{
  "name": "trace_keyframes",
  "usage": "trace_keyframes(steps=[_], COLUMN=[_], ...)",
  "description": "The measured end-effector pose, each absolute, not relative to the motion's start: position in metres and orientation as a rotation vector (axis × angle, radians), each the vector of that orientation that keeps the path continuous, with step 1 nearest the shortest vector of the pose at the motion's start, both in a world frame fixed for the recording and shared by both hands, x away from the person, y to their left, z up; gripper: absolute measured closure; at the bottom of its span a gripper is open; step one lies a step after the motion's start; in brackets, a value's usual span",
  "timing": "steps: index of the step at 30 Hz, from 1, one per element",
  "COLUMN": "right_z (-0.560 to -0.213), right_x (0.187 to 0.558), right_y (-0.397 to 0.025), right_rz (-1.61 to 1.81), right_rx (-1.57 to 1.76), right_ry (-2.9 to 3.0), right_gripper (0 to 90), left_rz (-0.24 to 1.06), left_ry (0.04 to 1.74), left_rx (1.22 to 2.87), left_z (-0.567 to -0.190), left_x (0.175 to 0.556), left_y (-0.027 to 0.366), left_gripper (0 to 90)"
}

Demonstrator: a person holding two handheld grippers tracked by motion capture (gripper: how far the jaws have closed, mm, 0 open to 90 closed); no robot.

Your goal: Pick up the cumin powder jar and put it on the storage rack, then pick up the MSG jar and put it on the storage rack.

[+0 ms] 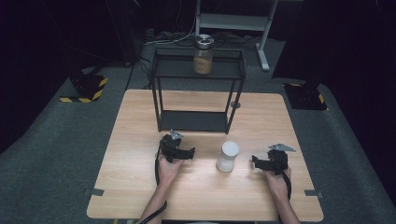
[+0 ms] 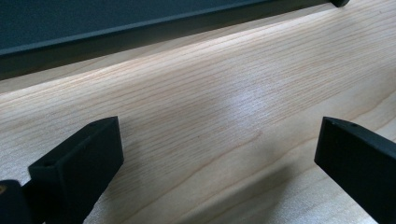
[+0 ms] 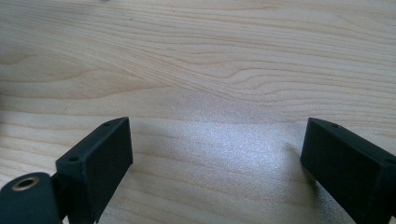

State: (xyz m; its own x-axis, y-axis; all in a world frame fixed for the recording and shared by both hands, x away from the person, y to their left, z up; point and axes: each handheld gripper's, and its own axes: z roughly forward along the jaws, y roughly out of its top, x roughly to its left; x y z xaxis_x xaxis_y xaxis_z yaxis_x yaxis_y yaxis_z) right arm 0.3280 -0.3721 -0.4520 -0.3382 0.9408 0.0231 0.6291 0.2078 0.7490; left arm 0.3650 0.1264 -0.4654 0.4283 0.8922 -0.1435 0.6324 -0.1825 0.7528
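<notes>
On the wooden table (image 1: pixel 140 186), near the person's edge, a white jar (image 1: pixel 228 156) stands upright between the two grippers. It has a round lid on top, and it touches neither gripper. To the left of the jar is the left gripper (image 1: pixel 183 153), held in the person's left hand (image 1: pixel 167 169). Its jaws point to the right, toward the jar, and they are spread wide with nothing between them — the left gripper view shows just bare wood in the gap (image 2: pixel 219 140). To the right of the jar is the right gripper (image 1: pixel 258 162), held in the person's right hand (image 1: pixel 277 179). Its jaws point to the left, toward the jar, and they are spread wide too, with bare wood between them (image 3: pixel 215 149) and nothing held. The jar sits a little nearer to the right gripper than to the left one. Farther back on the table stands a black metal shelf (image 1: pixel 198 70) with a top board and a low bottom board. The left gripper is just in front of the bottom board, and the dark edge of that board (image 2: pixel 140 28) runs across the top of the left gripper view. On the top board of the shelf stands a glass jar (image 1: pixel 203 54) with a dark lid and something tan inside — it is far from both grippers. Around the table lies a grey floor (image 1: pixel 56 140).
</notes>
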Motion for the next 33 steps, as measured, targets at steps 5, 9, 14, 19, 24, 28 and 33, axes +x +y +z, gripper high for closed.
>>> trace_keyframes(steps=[5, 9, 14, 19, 24, 28, 33], right_z=[-0.452, -0.452, -0.4518, -0.4517, -0.4515, -0.4516, -0.4508], right_x=[0.328, 0.328, 0.328, 0.3284, 0.3288, 0.3288, 0.3292], right_y=[-0.3726, -0.3726, -0.3714, -0.3714, -0.3713, -0.3721, -0.3714], right_rz=[0.946, 0.946, 0.938, 0.938, 0.937, 0.942, 0.934], right_rx=[1.458, 1.457, 1.455, 1.452, 1.45, 1.453, 1.445], right_ry=[2.046, 2.046, 2.048, 2.051, 2.056, 2.055, 2.068], right_gripper=[8.6, 8.6, 8.5, 7.9, 7.4, 7.0, 5.5], left_rz=[0.404, 0.402, 0.397, 0.393, 0.394, 0.4, 0.401], left_ry=[1.293, 1.296, 1.296, 1.299, 1.299, 1.3, 1.303], left_rx=[1.889, 1.879, 1.874, 1.866, 1.866, 1.869, 1.866], left_z=[-0.4667, -0.4674, -0.4678, -0.4682, -0.4682, -0.468, -0.468], left_x=[0.3654, 0.3649, 0.3649, 0.3648, 0.3647, 0.3644, 0.364], left_y=[0.131, 0.132, 0.1331, 0.1347, 0.1345, 0.1335, 0.1333], left_gripper=[1.4, 1.9, 2.0, 2.5, 2.6, 2.9, 3.3])
